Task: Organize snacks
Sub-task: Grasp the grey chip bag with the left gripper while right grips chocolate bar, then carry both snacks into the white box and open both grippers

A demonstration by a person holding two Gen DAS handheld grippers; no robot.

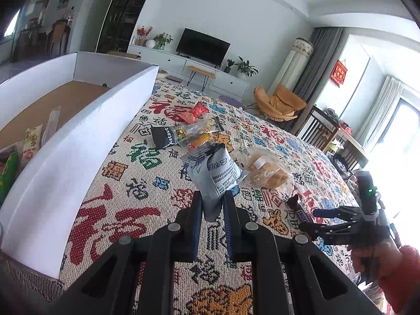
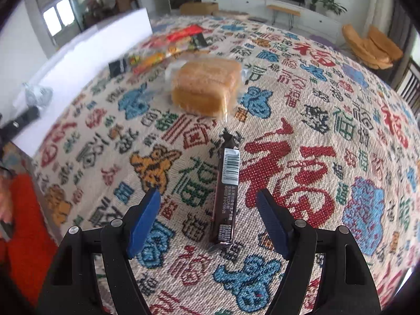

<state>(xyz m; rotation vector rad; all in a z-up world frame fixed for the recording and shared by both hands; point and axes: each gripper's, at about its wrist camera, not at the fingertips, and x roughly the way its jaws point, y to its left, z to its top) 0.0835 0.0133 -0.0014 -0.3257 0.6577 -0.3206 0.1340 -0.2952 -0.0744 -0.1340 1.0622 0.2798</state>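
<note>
My left gripper [image 1: 212, 204] is shut on a grey-blue snack bag [image 1: 214, 173], held above the patterned cloth just right of a white cardboard box [image 1: 78, 141]. My right gripper [image 2: 210, 199] is open, its blue pads either side of a brown Snickers bar [image 2: 227, 191] lying on the cloth. In the left wrist view the right gripper [image 1: 312, 219] and the bar [image 1: 302, 211] show at the right. A wrapped bread loaf [image 2: 207, 86] lies beyond the bar; it also shows in the left wrist view [image 1: 267, 172].
The box holds several snack packs [image 1: 29, 144] on its brown floor. A pile of mixed snack packets [image 1: 189, 128] lies further back on the cloth, including a red one [image 1: 194, 111]. The room has a TV cabinet and chairs behind.
</note>
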